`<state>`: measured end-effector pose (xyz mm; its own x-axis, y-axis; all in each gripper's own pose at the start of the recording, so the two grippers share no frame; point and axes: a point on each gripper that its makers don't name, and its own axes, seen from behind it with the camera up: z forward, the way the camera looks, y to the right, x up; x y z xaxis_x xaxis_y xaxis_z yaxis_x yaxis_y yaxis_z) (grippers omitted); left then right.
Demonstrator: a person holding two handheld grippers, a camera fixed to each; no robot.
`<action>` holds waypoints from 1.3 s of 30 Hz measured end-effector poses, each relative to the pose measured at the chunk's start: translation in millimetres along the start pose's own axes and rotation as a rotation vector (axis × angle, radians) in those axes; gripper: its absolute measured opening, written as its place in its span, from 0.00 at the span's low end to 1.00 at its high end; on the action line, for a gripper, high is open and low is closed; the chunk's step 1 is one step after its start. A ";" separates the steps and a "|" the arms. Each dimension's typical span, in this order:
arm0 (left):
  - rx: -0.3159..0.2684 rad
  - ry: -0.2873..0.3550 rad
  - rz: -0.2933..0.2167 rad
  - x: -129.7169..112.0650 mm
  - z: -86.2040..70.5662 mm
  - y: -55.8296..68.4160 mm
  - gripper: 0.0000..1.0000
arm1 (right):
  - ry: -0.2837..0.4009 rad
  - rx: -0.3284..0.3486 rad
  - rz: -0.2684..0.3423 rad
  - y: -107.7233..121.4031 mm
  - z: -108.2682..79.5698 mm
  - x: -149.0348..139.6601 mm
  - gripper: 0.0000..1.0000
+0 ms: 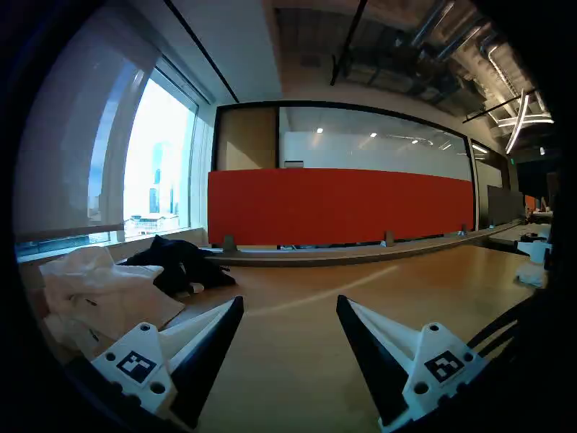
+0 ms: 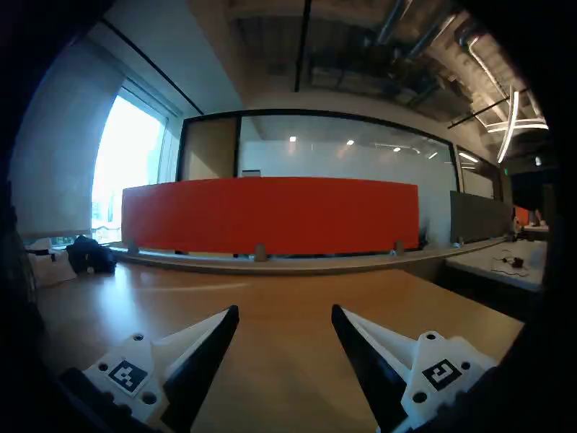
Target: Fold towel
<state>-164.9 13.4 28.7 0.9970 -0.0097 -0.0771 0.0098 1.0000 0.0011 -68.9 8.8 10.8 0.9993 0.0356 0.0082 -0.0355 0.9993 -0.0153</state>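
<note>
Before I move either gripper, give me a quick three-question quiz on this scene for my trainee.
1. True or false: the left gripper is shut on the white cloth.
2. What lies beside the white cloth? A) black cloth B) a mug C) a laptop
3. Fill in: the divider at the far edge of the table is ___.
Key: 1 false, it is open and apart from the cloth; 2 A; 3 red.
</note>
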 end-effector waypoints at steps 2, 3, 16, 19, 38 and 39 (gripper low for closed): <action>0.000 0.000 0.000 0.4 -0.2 -0.2 0.95 | 0.000 0.000 0.000 0.0 0.0 -0.1 1.00; 0.000 0.000 0.000 0.7 -0.4 -0.3 0.96 | 0.000 0.000 0.000 0.1 -0.1 -0.1 1.00; 0.000 -0.002 0.001 7.2 -2.0 -1.4 0.96 | 0.000 0.000 0.001 0.8 -0.4 -0.1 1.00; -0.001 -0.003 0.001 8.5 -2.2 -1.6 0.96 | 0.000 0.000 0.001 0.8 -0.6 0.0 1.00; -0.001 -0.004 0.000 10.0 -1.5 -3.0 0.96 | 0.000 0.000 0.001 -0.1 -0.3 -0.1 1.00; -0.001 -0.004 0.000 9.8 -1.4 -2.9 0.96 | 0.000 0.000 0.001 -0.2 -0.3 -0.1 1.00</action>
<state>-155.2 10.3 26.5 0.9973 -0.0101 -0.0733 0.0101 0.9999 0.0002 -68.9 8.6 10.5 0.9993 0.0362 0.0084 -0.0360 0.9992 -0.0154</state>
